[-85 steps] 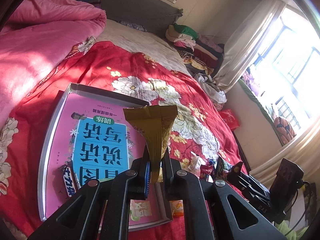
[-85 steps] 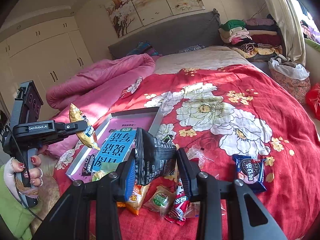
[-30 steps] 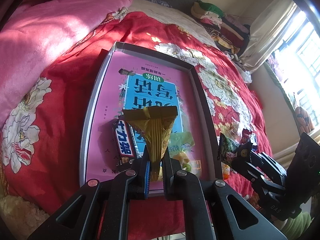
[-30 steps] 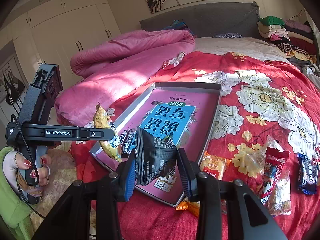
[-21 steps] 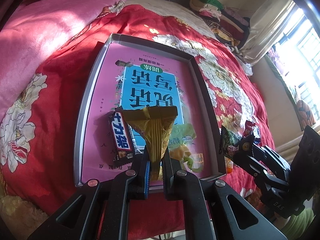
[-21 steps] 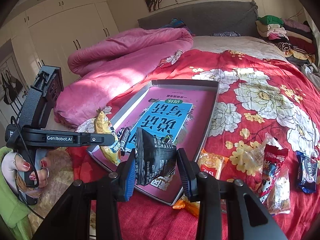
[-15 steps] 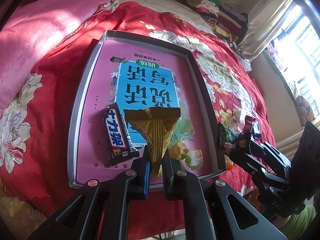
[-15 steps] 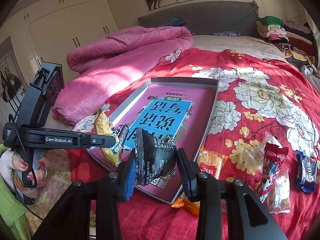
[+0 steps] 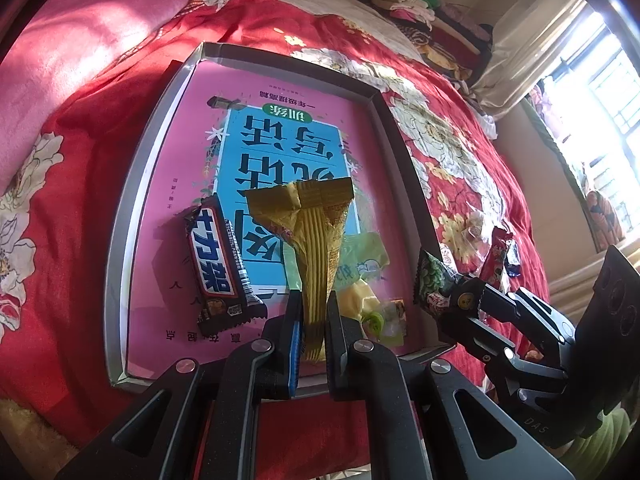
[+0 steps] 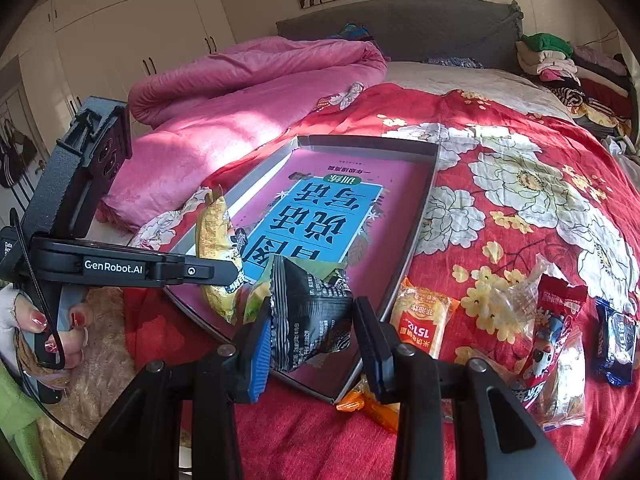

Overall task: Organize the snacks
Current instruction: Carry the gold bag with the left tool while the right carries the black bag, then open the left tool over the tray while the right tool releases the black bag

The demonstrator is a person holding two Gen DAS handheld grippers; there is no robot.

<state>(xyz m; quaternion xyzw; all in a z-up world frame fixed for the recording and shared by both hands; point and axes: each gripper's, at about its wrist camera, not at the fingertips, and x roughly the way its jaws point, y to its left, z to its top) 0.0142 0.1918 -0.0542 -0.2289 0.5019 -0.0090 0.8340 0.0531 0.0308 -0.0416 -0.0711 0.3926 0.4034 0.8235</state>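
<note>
1. My left gripper (image 9: 313,320) is pressed tight on the crimped end of a yellow snack packet (image 9: 308,216), which stands up between the jaws over the near end of the shallow grey tray (image 9: 128,216). A moment ago the tray sat further ahead of me; now I hang lower and closer, with the packet right above the tray's pink printed liner (image 9: 180,168).

2. In the tray, the dark chocolate bar (image 9: 218,264) lies flat just left of my packet, and a pale green-yellow wrapper (image 9: 360,268) lies just right of it. Neither has shifted, so 2 snacks are already in and mine would be number 3.

3. My judgement: the left packet is about ready to be let go; there is bare liner beyond the chocolate bar.

4. My right gripper (image 10: 312,332) pinches a black crinkled snack bag (image 10: 308,312), jaws partly spread around its bulk. It hovers over the tray's near right corner, much as it did a second ago, so it seems to be waiting its turn.

5. Right of the tray, on the red floral bedspread (image 10: 520,208), loose snacks are left: an orange-yellow packet (image 10: 420,320) just beside the tray wall, a clear crumpled wrapper (image 10: 516,296), a red packet (image 10: 554,320), and a dark blue cookie pack (image 10: 616,340) furthest out. The job looks under half done.
</note>
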